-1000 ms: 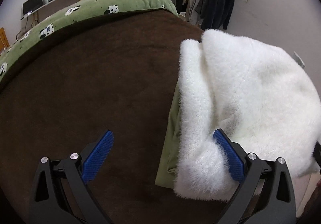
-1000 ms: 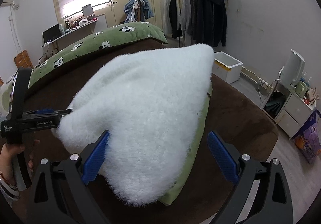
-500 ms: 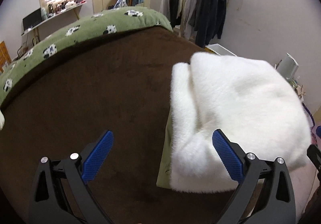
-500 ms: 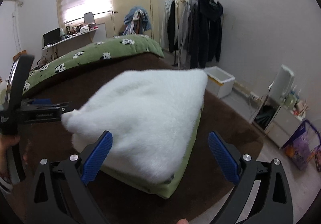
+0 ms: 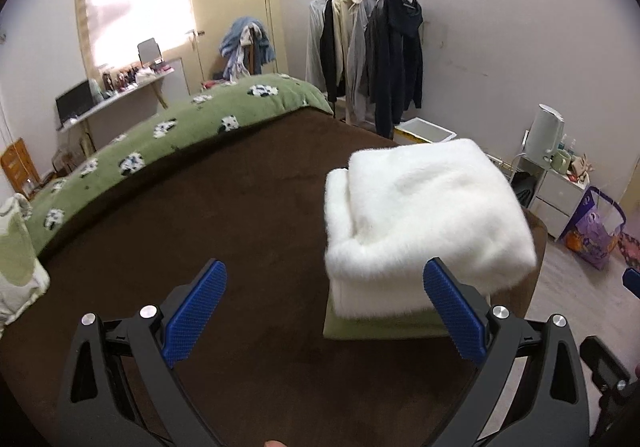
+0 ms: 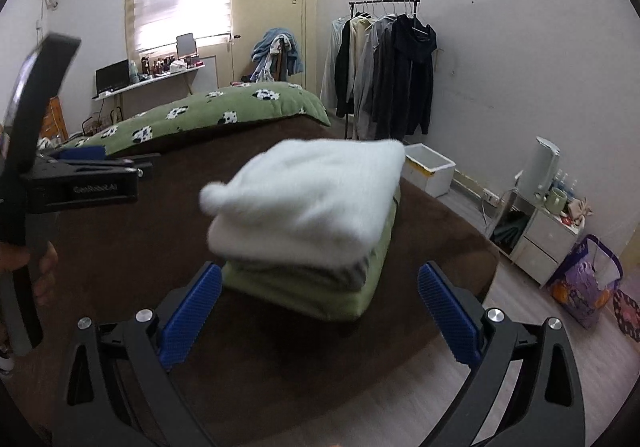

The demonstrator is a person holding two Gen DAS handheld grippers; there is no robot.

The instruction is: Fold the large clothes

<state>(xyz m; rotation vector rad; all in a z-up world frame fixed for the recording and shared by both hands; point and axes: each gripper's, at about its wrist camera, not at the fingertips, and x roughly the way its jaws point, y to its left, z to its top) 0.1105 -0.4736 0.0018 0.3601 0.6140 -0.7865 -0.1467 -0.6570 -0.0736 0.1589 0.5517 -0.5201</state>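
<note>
A folded white fleece [image 6: 308, 195] tops a green garment [image 6: 320, 293] on the brown bedspread [image 5: 200, 207], clothes rack [image 6: 384, 67] far behind; left gripper [image 5: 324, 311] and right gripper [image 6: 318, 311] gape wide, empty.

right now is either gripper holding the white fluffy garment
No, the left gripper and right gripper both hang open and empty, short of the white garment folded on the green one.

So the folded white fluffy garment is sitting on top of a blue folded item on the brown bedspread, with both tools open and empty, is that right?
Not quite: the item under the white fluffy garment is green, not blue, as the right wrist view shows. The rest holds: the stack sits on the brown bedspread, and the left tool and right tool are both open and empty.
</note>
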